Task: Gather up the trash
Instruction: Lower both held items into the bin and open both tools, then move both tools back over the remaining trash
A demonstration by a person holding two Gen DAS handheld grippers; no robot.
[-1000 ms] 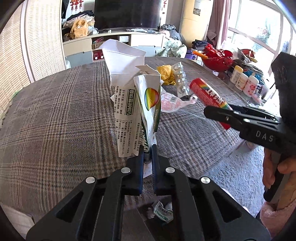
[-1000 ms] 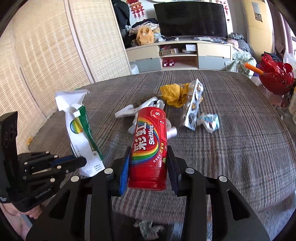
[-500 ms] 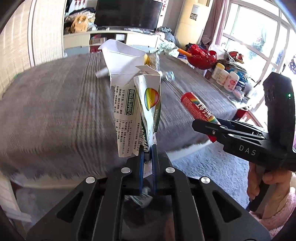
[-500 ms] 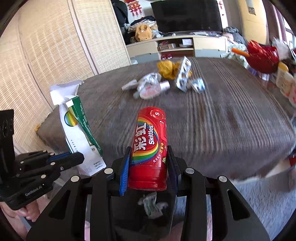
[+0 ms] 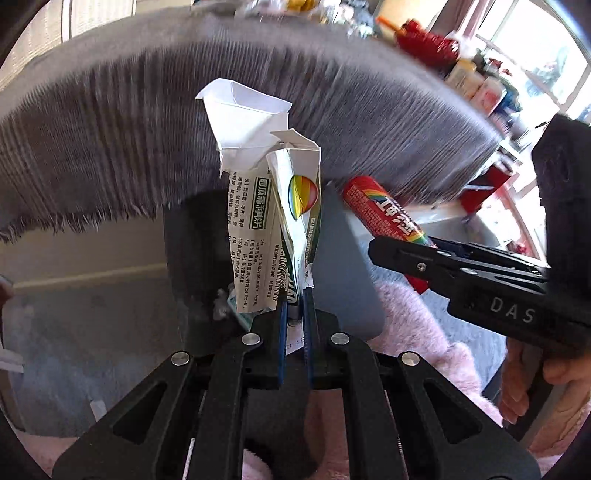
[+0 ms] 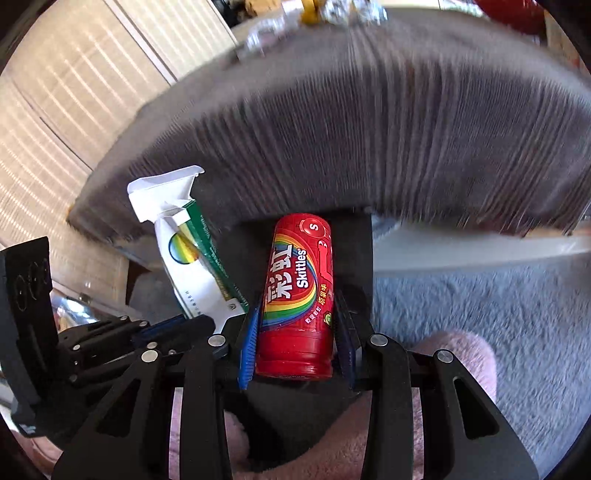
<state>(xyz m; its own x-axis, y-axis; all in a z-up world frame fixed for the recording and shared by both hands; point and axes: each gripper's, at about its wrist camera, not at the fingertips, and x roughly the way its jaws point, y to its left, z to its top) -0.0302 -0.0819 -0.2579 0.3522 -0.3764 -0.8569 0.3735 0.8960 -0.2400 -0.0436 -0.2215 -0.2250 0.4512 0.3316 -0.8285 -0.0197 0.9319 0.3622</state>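
Note:
My left gripper (image 5: pixel 294 295) is shut on a torn white and green carton (image 5: pixel 273 206), held upright over a dark bin (image 5: pixel 192 266) below the table edge. The carton also shows in the right wrist view (image 6: pixel 192 266). My right gripper (image 6: pixel 295 328) is shut on a red Skittles tube (image 6: pixel 299 291), held over the same dark bin (image 6: pixel 354 258). The tube (image 5: pixel 384 218) and the right gripper (image 5: pixel 406 251) show at the right of the left wrist view. Crumpled trash (image 5: pixel 225 306) lies inside the bin.
The table with a grey plaid cloth (image 6: pixel 369 129) hangs above and behind the bin. More wrappers (image 6: pixel 317 11) lie on its far side. Grey carpet (image 6: pixel 480 302) is at the right, pink slippers (image 6: pixel 458 354) below. Bottles and a red basket (image 5: pixel 428 44) stand at the right.
Both grippers have tilted down and pulled back from over the tabletop to below its front edge, above the dark bin. Both keep their hold.

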